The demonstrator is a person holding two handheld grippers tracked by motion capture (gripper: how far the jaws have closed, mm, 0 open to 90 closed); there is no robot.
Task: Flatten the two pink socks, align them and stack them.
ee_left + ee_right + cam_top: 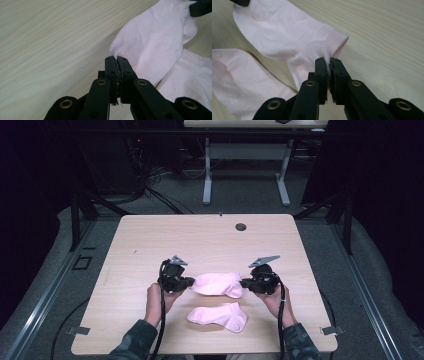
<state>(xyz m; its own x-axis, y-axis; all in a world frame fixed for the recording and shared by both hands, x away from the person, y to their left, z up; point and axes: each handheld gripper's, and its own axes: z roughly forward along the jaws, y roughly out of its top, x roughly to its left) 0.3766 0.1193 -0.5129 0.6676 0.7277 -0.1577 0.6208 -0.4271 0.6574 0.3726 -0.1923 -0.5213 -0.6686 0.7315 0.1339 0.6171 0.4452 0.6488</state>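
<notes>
- Two pink socks on table [150,240]. Far sock [217,284] strung between the grippers; near sock [219,316] lies flat just in front of it, closer to the person
- Left gripper [190,282]: jaws clamped on far sock's toe end, a thin fold of cloth pinched between the pads, seen plainly in left gripper view [117,60]
- Right gripper [243,283]: jaws closed on the cuff end, knit bunched in the pinch, cuff rim [338,40] fanning out past the tips [328,61]
- Step in hand, by my reading: lift far sock by both ends, probably to lay it on near sock as a pair
- To do it well: raise both hands evenly so the sock hangs level; keep light tension, not a stretch, since both pinches are shallow and a hard pull could slip the cloth out
- Clear near sock fully before carrying over it; far sock's belly sags lowest and could drag it askew
- Line up toe with toe and cuff with cuff before lowering
- Hard to make out: whether far sock's middle rests on the table or hangs clear; high view too small, gripper views show it close over near sock
- How deep the cloth sits in each pinch is hidden by the jaws
- Near sock cut off at frame edge in both gripper views
</notes>
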